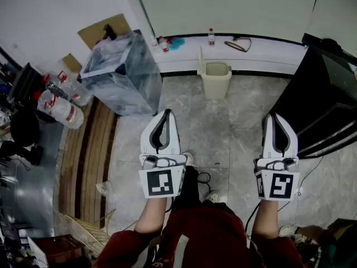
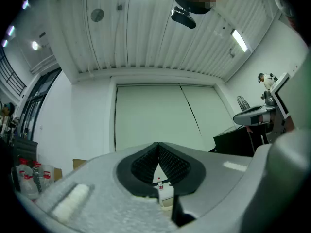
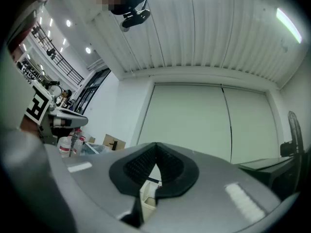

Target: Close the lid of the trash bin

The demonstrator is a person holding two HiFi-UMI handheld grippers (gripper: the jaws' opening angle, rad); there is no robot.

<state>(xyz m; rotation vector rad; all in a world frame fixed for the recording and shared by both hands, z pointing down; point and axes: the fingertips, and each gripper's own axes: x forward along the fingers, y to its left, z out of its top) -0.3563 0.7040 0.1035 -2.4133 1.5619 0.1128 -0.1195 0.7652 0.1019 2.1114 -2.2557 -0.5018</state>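
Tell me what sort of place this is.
Likely a lab or workshop room rather than a home: a tiled floor, a small open trash bin by a low white ledge, a large plastic-wrapped box, and plastic jugs.

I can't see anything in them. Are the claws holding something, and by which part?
Nothing is held. The left claw and right claw are both shut on nothing, apart from the trash bin.

Head view: taken from overhead, directed steeply down; trash bin [image 1: 215, 77] seen ahead on the floor [image 1: 234, 127].
Gripper views: each taken along its own jaws, tilted slightly upward at the far wall [image 2: 146, 115].
Shared: the bin, glimpsed in all three.
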